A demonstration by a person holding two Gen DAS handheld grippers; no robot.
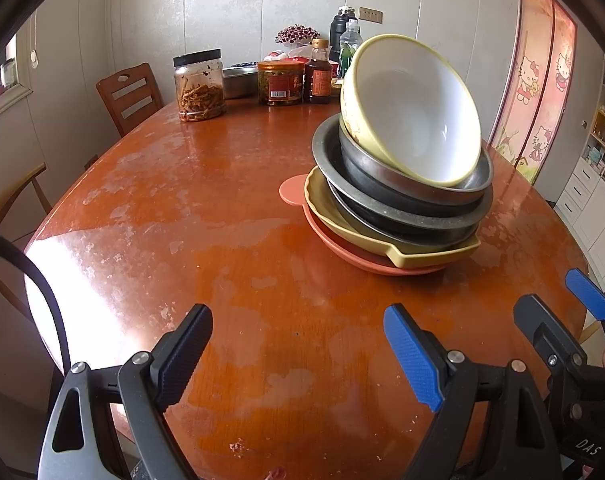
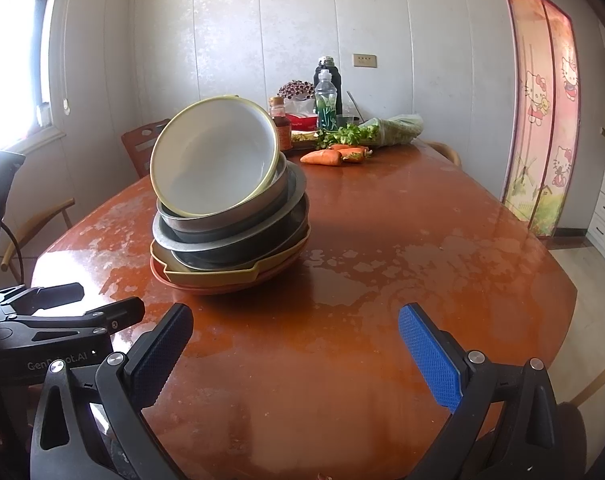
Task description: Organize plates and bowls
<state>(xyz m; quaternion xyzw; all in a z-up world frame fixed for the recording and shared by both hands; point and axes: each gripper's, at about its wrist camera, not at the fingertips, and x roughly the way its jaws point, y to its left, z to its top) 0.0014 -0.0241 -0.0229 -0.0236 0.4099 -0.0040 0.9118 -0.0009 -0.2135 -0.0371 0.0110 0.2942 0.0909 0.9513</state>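
A stack of dishes stands on the wooden table (image 1: 222,240). A yellow-rimmed white bowl (image 1: 414,108) leans tilted on top, over metal bowls (image 1: 382,176), a yellow plate (image 1: 422,254) and an orange plate (image 1: 294,194) at the bottom. The right wrist view shows the same white bowl (image 2: 218,156), metal bowls (image 2: 230,232) and yellow plate (image 2: 210,276). My left gripper (image 1: 298,352) is open and empty, short of the stack. My right gripper (image 2: 298,344) is open and empty, to the right of the stack; it also shows in the left wrist view (image 1: 558,300).
At the table's far end stand a jar of pickles (image 1: 200,86), a second jar (image 1: 280,82), a sauce bottle (image 1: 318,72), a steel basin (image 1: 238,80), carrots (image 2: 322,157) and bagged greens (image 2: 394,128). Wooden chairs (image 1: 128,96) stand on the left.
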